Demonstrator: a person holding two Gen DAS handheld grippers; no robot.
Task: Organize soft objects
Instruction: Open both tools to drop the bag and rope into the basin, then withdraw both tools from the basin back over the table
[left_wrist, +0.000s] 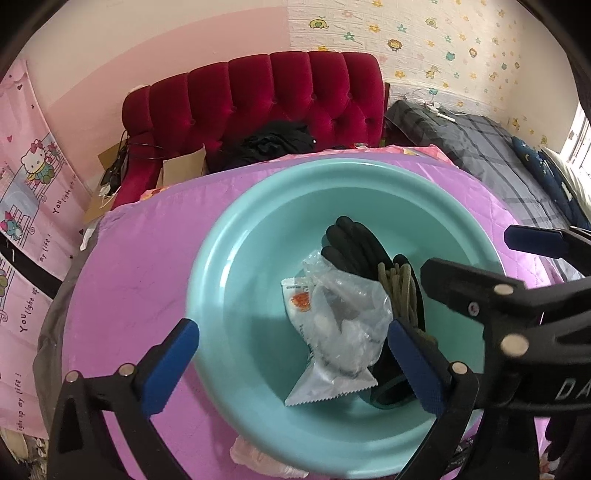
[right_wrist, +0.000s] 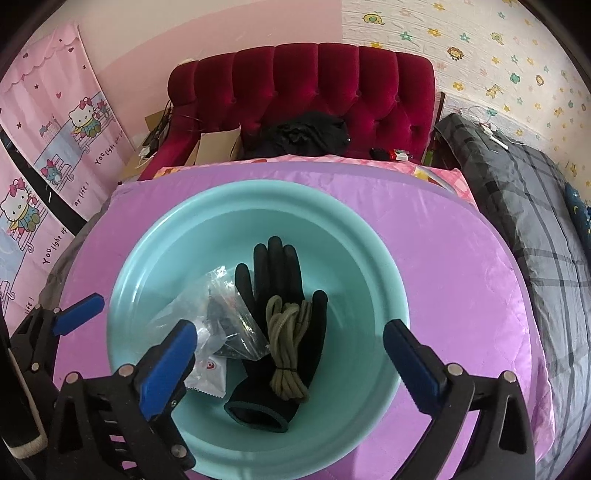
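Basin (right_wrist: 258, 192) at the middle of the tabletop (right_wrist: 461, 288). Inside it: glove (right_wrist: 280, 288) lying flat, fingers toward the far edge; rope bundle (right_wrist: 288, 343) on the glove's palm; plastic bag (right_wrist: 225, 310) touching the glove's left side, overlapping the sachet (right_wrist: 210, 376) nearer the front edge. Armchair (right_wrist: 303, 81) behind the far edge; bed (right_wrist: 535, 206) beyond the right edge.

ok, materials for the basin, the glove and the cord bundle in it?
Basin: looks like moulded plastic, smooth pale teal with a soft sheen and a stepped rim.
Glove: black, matte; fingers and palm look finely textured, possibly a rubbery coating over knit, with a ribbed knit cuff edged in green.
Cord bundle: olive braided fibre, matte, tied by a thin black band; cotton or synthetic, cannot tell.
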